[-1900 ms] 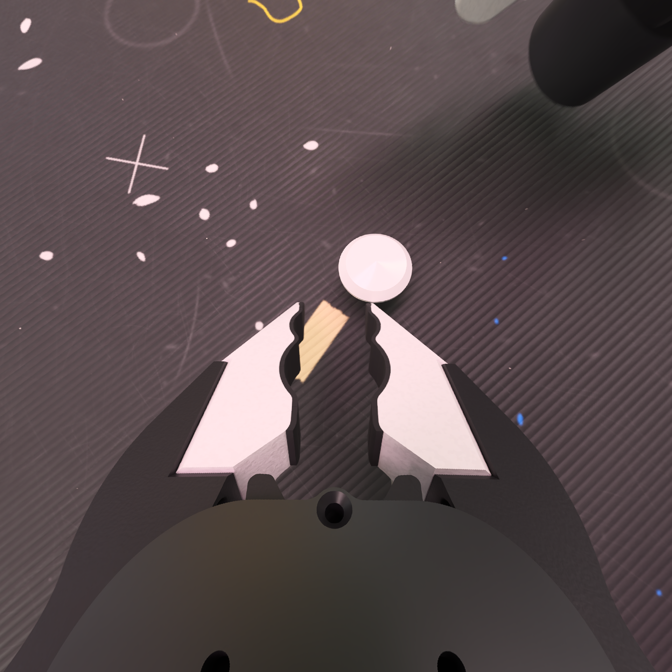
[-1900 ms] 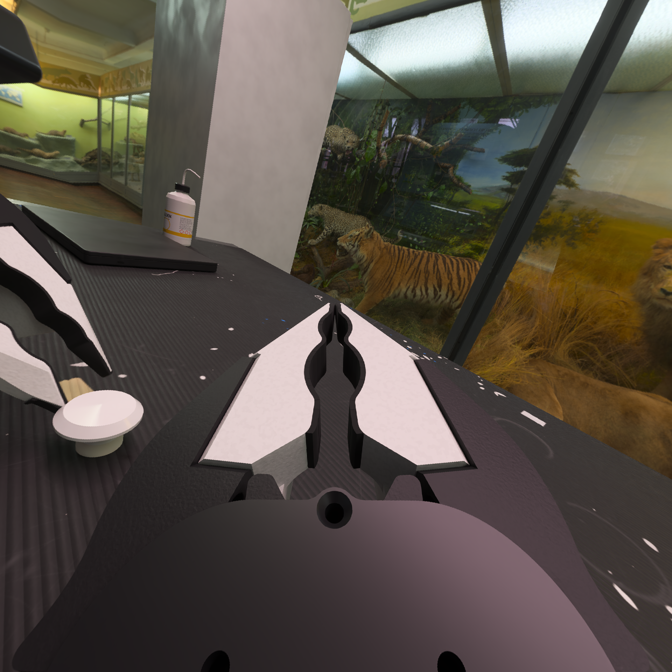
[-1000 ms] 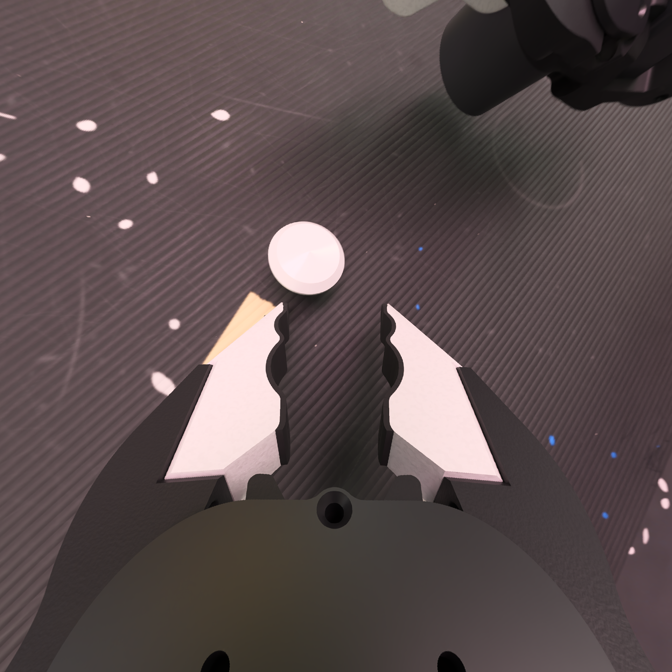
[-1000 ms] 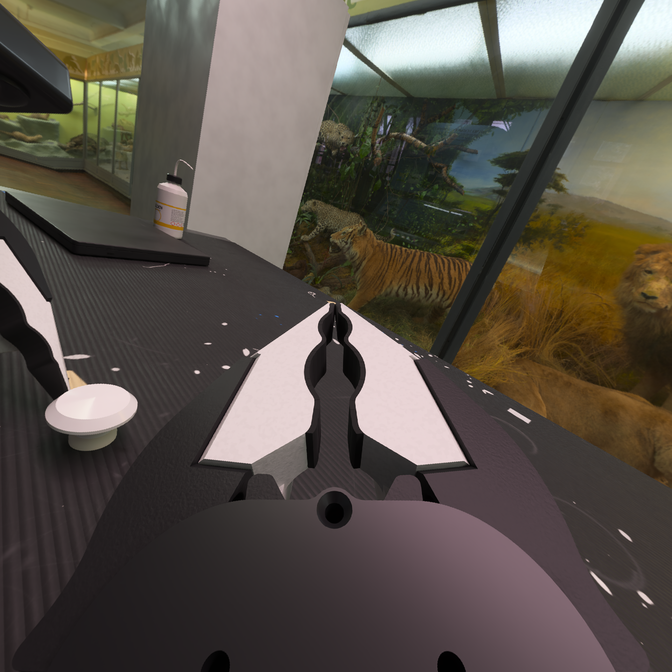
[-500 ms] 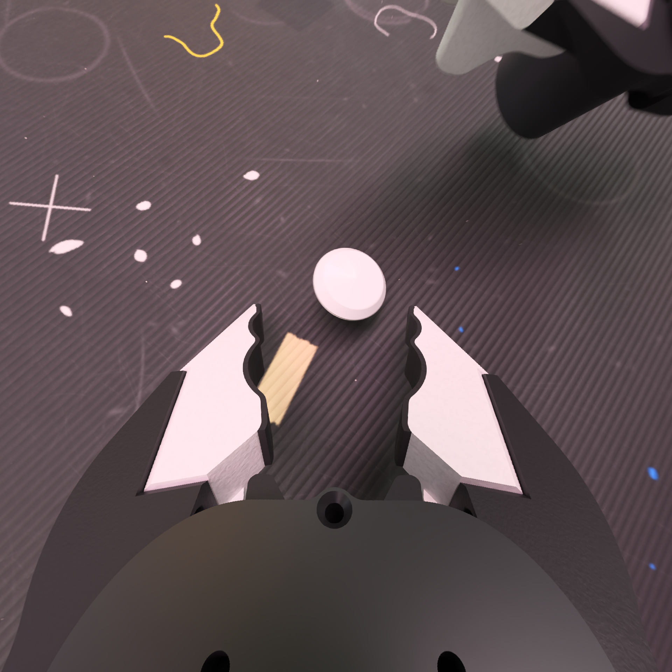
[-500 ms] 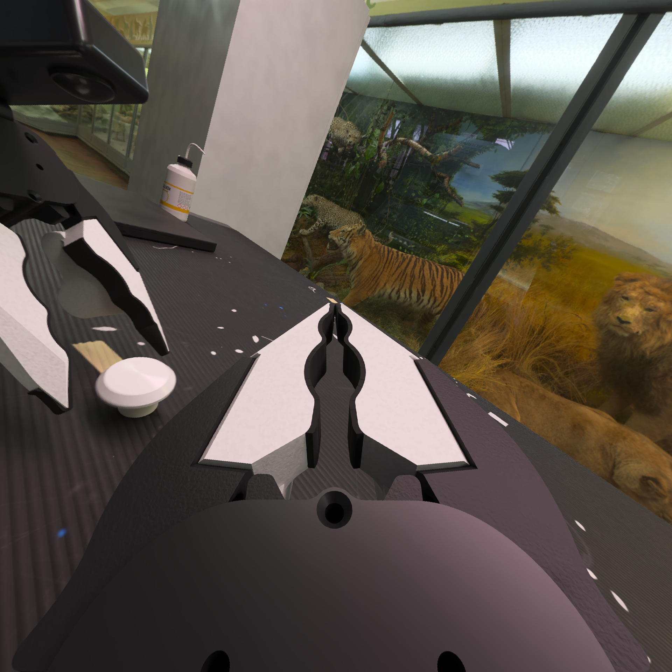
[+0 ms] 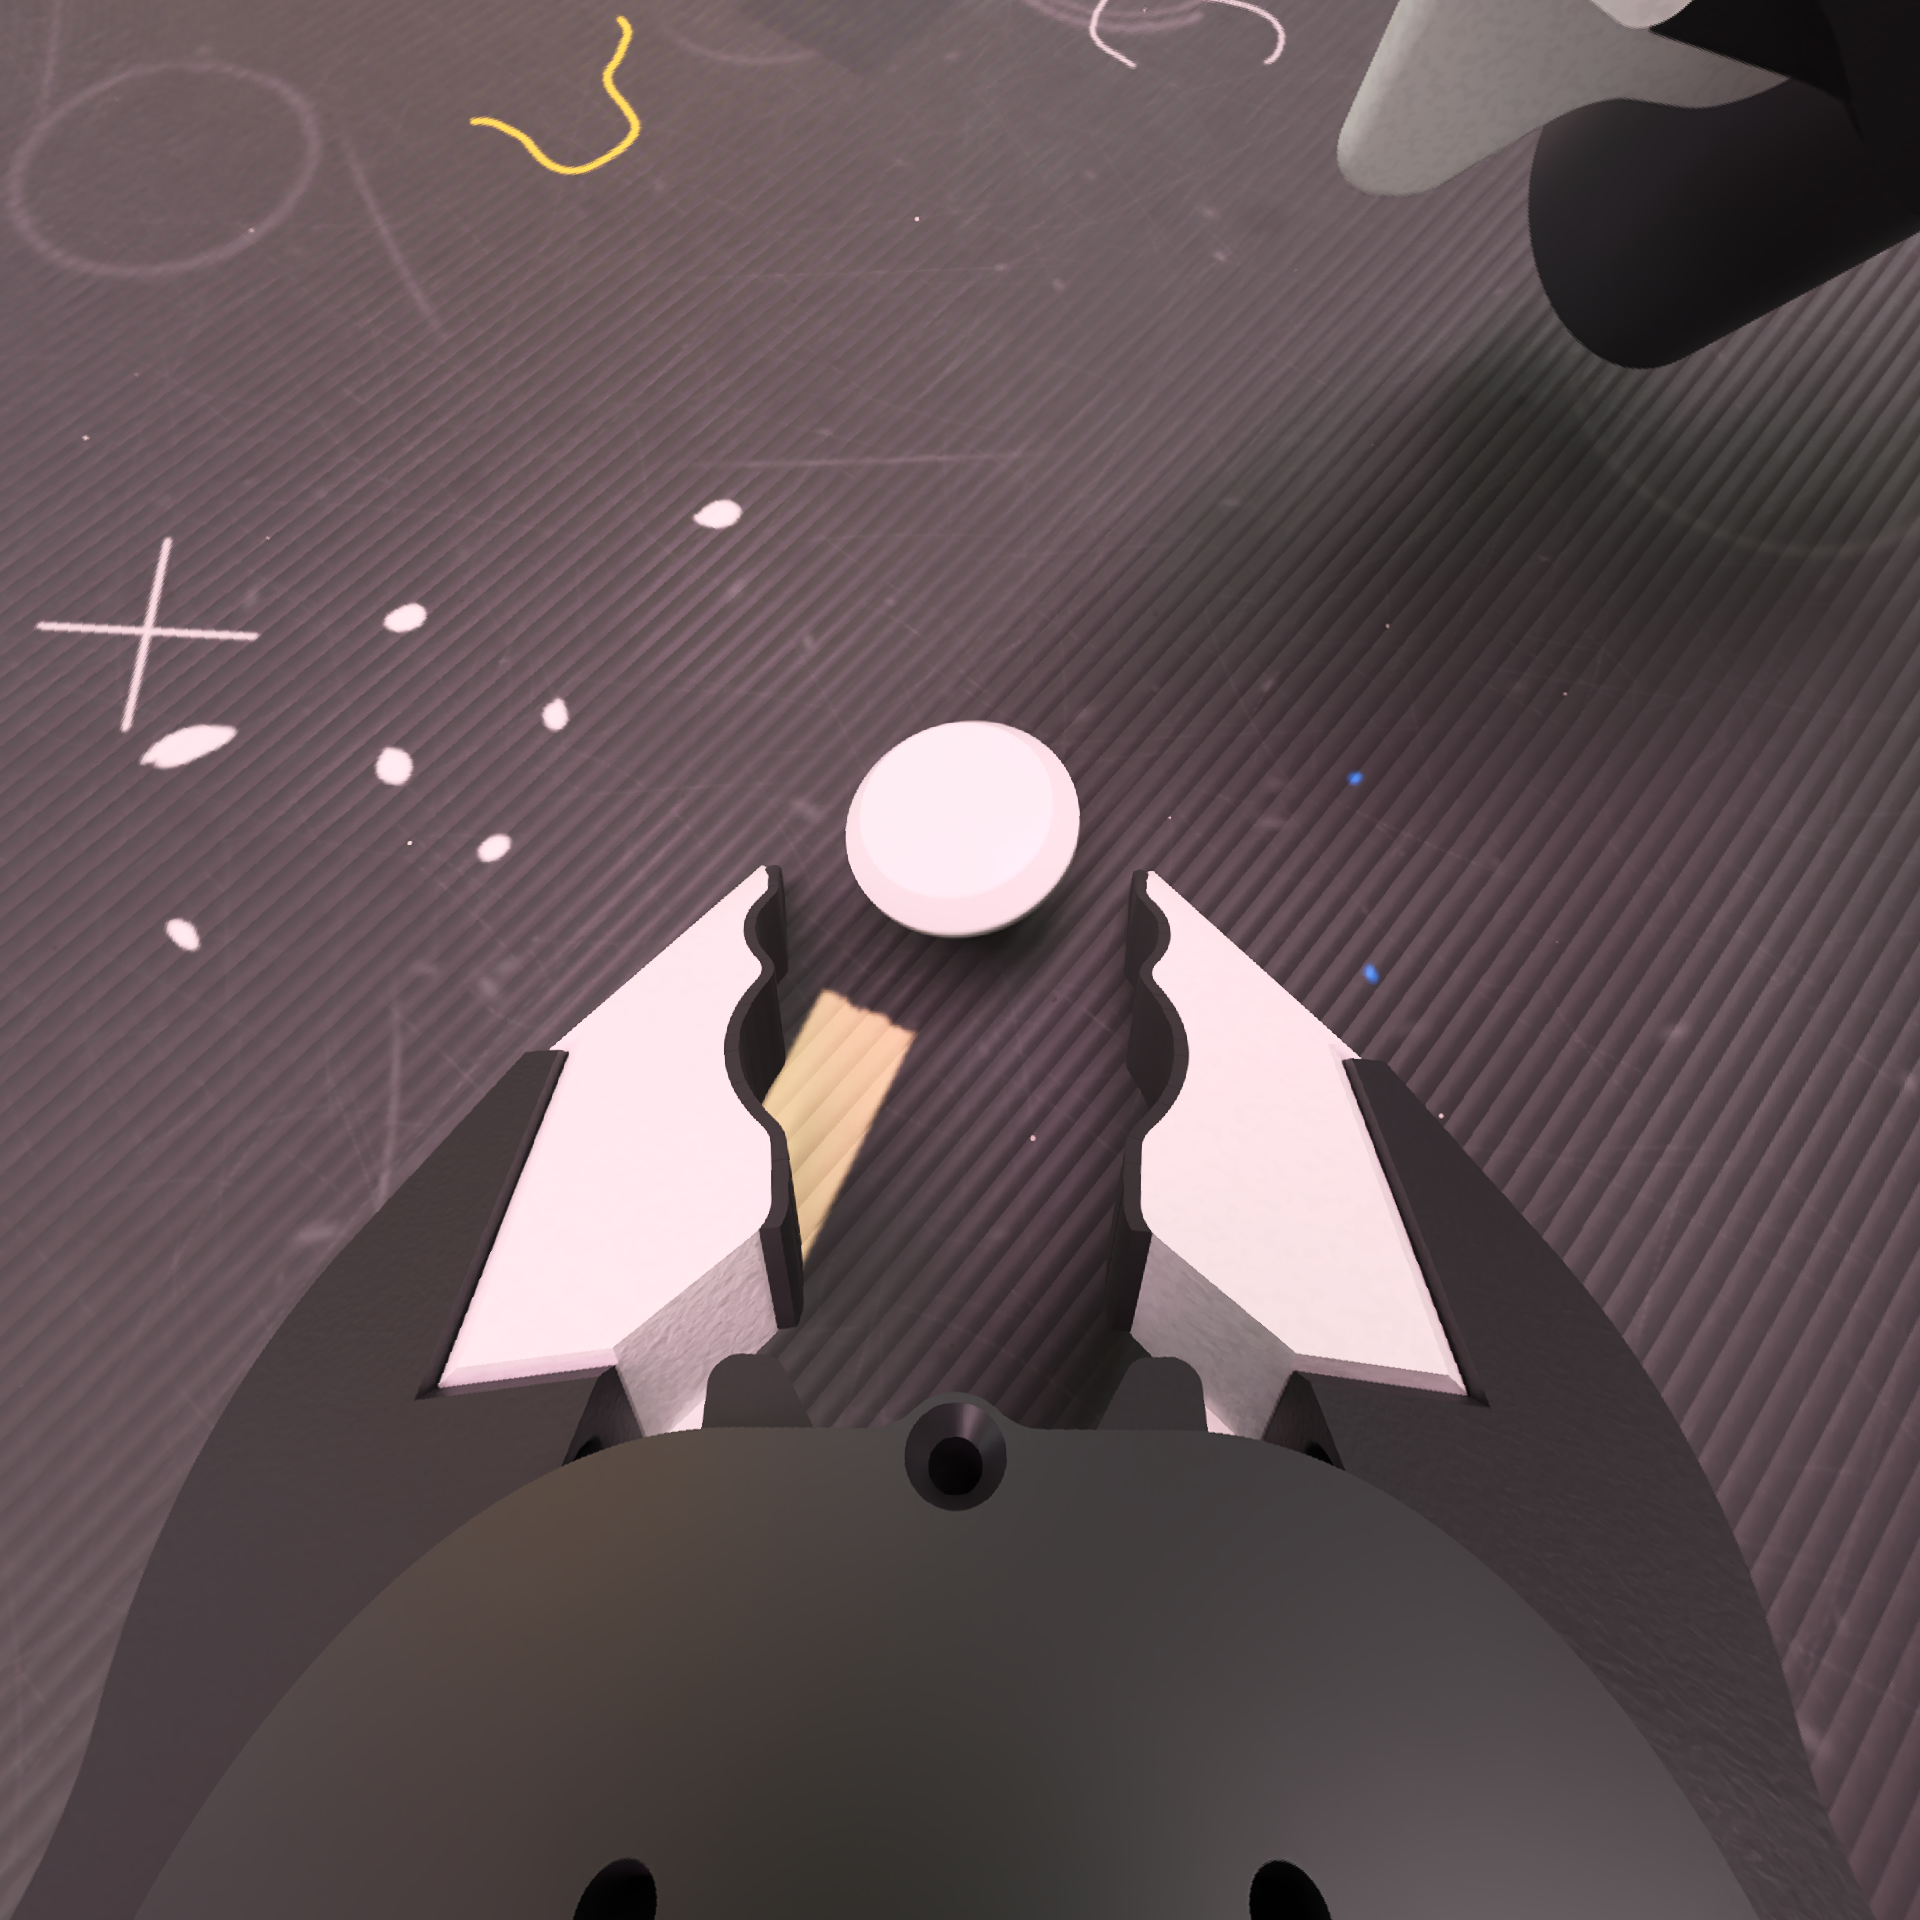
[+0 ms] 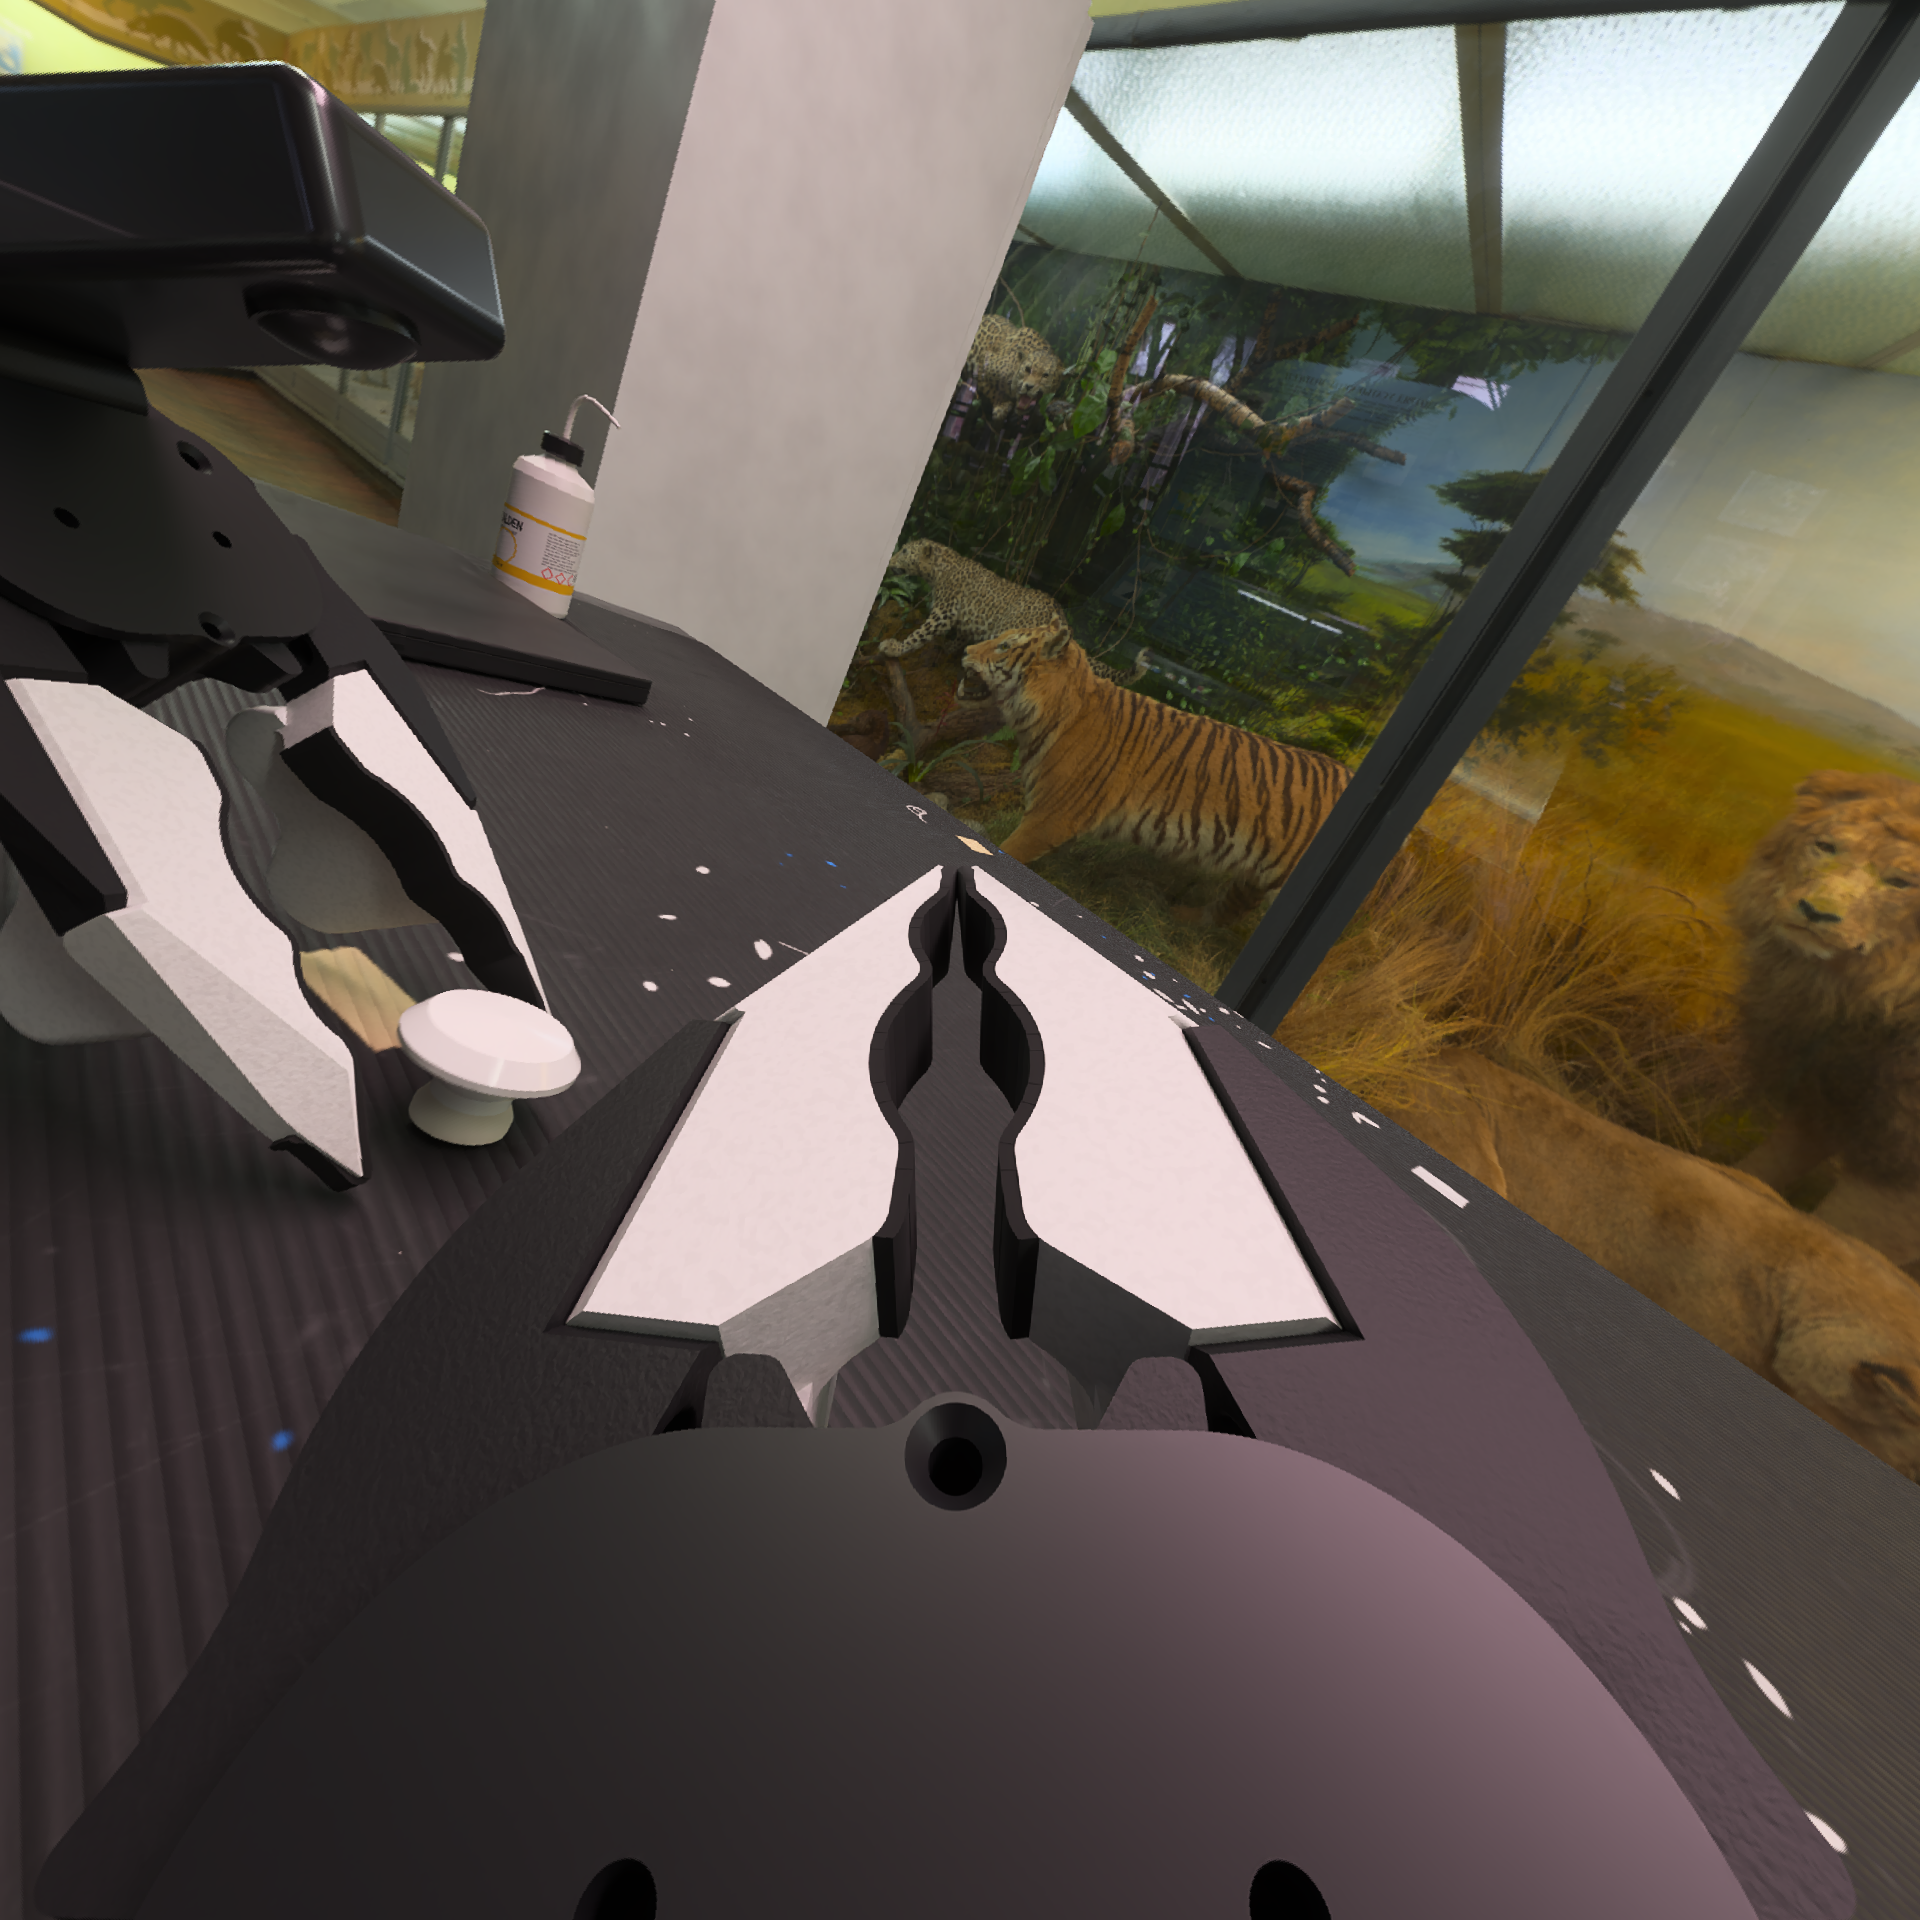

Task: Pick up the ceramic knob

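Observation:
The white ceramic knob (image 7: 961, 828) stands on its stem on the dark ribbed mat, cap up. My left gripper (image 7: 956, 883) is open and points down at it, the knob lying just past the tips and centred between them, untouched. In the right wrist view the knob (image 8: 488, 1049) sits between the left gripper's two spread fingers (image 8: 436, 1070), which hang just above the mat. My right gripper (image 8: 951, 878) is shut and empty, low over the mat to the knob's right.
A tan strip (image 7: 842, 1091) lies on the mat under my left gripper. White paint flecks and chalk marks dot the mat. A white squeeze bottle (image 8: 542, 520) and a flat black board (image 8: 520, 649) stand at the far edge. The right gripper's body (image 7: 1714, 187) shows at top right.
My left gripper has opened wider, centred on the knob and come down closer to it. The right gripper has stayed shut and shifted slightly.

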